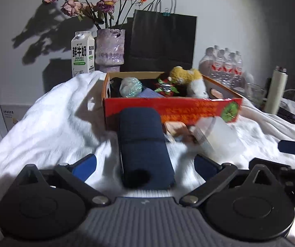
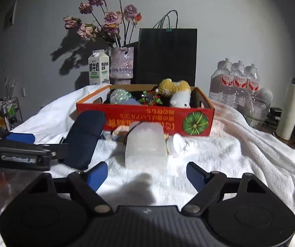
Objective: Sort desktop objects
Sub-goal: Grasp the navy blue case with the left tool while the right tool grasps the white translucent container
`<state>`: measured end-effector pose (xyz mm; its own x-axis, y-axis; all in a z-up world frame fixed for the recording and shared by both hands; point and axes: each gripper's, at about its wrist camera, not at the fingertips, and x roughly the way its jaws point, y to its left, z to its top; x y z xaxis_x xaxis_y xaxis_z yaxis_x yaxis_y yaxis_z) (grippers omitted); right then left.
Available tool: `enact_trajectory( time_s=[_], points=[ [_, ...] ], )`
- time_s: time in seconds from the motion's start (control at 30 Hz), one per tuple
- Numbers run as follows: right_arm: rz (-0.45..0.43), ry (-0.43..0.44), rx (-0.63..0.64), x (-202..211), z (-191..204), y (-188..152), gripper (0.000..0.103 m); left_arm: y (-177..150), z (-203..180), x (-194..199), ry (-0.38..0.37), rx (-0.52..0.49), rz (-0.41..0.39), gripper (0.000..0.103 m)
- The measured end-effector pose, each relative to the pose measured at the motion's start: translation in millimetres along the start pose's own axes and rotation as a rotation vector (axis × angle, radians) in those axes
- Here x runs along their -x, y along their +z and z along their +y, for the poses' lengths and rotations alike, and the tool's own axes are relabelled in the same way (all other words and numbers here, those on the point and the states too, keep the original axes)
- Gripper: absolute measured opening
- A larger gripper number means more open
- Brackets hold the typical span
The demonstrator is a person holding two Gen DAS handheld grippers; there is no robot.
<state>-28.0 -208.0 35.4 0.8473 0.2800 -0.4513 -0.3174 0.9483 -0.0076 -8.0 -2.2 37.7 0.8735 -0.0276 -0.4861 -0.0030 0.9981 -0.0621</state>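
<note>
A dark navy case [image 1: 145, 144] lies lengthwise on the white blanket between the jaws of my left gripper [image 1: 145, 165]. The blue pads stand wide apart and clear of its sides. A translucent white bottle [image 2: 145, 146] lies just ahead of my right gripper [image 2: 147, 175], whose jaws are open and do not touch it. The same bottle [image 1: 219, 140] shows blurred right of the case. Behind both stands a red cardboard box [image 2: 147, 121] holding a plush toy [image 2: 178, 94], a pale green ball [image 2: 119, 96] and a red-green ornament [image 2: 150, 99]. The case [image 2: 83, 140] and one left finger [image 2: 20, 138] show at the left.
A small white cap [image 2: 178, 144] and a peach-coloured item [image 2: 119, 131] lie by the box front. Behind the box stand a milk carton [image 2: 98, 68], a vase of dried roses [image 2: 121, 63] and a black paper bag [image 2: 167, 55]. Water bottles [image 2: 237, 80] and a white flask [image 2: 290, 109] are right.
</note>
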Motion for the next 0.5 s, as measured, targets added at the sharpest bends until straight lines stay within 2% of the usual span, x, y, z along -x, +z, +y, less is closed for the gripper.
enact_trajectory(
  time_s=[0.2,0.4,0.43,0.47,0.5],
  points=[
    [0.014,0.036,-0.011,-43,0,13,0.082,6,-2,-42,-0.017,-0.001,0.041,0.103],
    [0.048,0.046,-0.012,-77,0,13,0.078,2,5,-62,0.024,0.008,0.058,0.101],
    [0.063,0.053,-0.022,-81,-2,13,0.075,1,5,-62,0.028,0.003,0.047,0.100],
    [0.083,0.060,-0.036,-85,-3,12,0.072,1,4,-63,0.031,0.001,0.038,0.099],
    [0.101,0.064,-0.046,-89,-5,10,0.070,0,4,-63,0.030,0.001,0.028,0.091]
  ],
)
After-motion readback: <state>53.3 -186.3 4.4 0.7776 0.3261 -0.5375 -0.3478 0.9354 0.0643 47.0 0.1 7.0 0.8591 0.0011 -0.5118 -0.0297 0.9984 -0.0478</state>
